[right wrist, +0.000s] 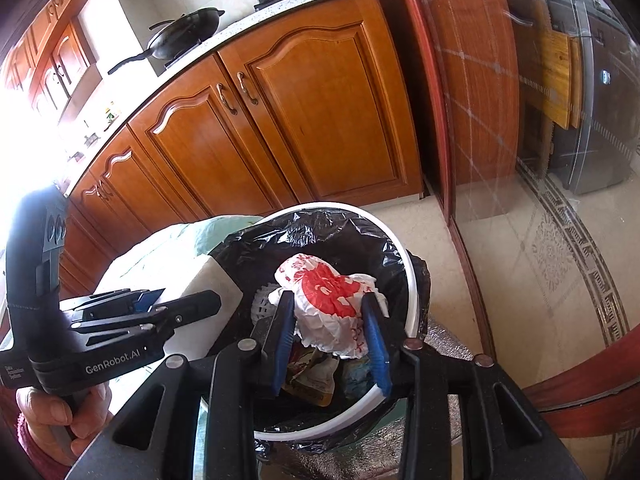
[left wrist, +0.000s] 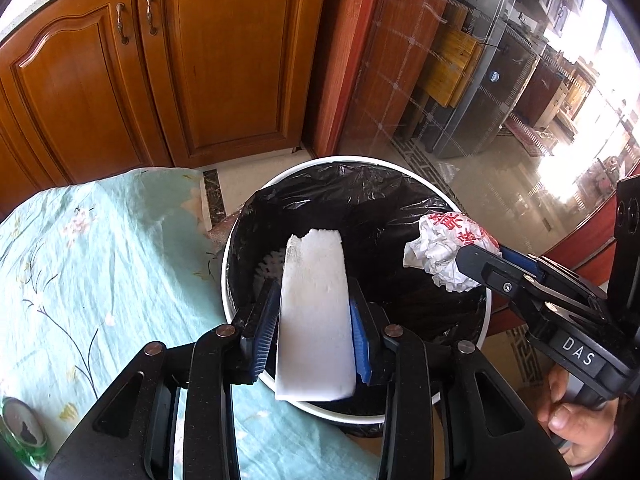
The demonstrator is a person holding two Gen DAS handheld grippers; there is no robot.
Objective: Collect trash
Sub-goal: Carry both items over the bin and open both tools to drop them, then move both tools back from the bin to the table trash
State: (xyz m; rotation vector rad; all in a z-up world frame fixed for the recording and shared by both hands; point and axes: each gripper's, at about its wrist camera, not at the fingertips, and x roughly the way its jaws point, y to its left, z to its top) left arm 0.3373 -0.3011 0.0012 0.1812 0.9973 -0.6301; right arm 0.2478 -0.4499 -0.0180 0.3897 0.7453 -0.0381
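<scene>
A white bin with a black liner stands on the floor beside the table; it also shows in the right wrist view. My left gripper is shut on a white foam block and holds it over the bin's near rim; both also show in the right wrist view, the gripper and the block. My right gripper is shut on a crumpled white bag with red print over the bin. In the left wrist view that gripper and bag hang above the bin's right rim. Some trash lies inside.
A table with a pale green floral cloth lies left of the bin. A green can stands on it at the near left. Wooden cabinets stand behind. A glass sliding door with a red frame is at the right.
</scene>
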